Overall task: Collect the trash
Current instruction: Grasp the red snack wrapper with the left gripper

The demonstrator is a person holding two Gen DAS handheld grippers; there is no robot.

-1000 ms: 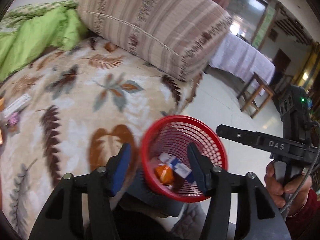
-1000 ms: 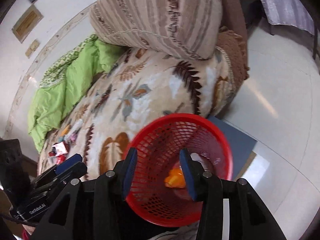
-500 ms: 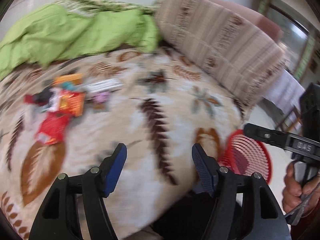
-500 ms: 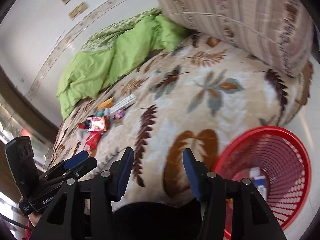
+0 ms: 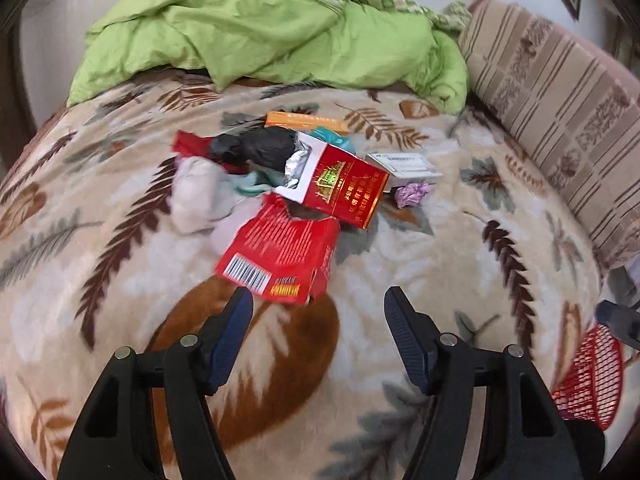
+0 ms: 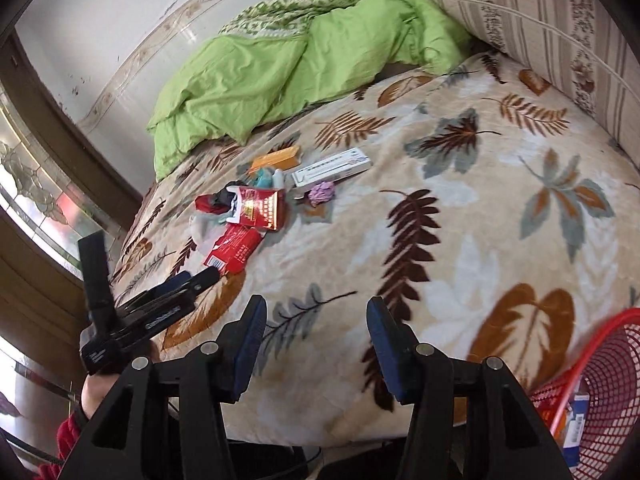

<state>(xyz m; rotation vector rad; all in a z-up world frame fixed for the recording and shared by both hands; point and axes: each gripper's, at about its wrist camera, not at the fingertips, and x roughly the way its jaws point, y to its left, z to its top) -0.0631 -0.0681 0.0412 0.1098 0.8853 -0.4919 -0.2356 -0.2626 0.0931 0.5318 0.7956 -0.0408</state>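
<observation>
On the leaf-print blanket [image 5: 400, 240], trash lies heaped mid-bed: flattened red carton [image 5: 280, 258] nearest, red cigarette pack [image 5: 340, 192] overlapping its far edge, black bag [image 5: 256, 148], white box [image 5: 404, 164] and purple wad [image 5: 412, 194] beyond. Left gripper [image 5: 318, 320] hovers just short of the carton, jaws wide, empty; likely lined up for that nearest piece. Right gripper [image 6: 316, 336] also spread, empty, well apart from the pile. Red basket [image 6: 600, 392] sits below the bed edge at right; bare blanket between gives an unobstructed path.
</observation>
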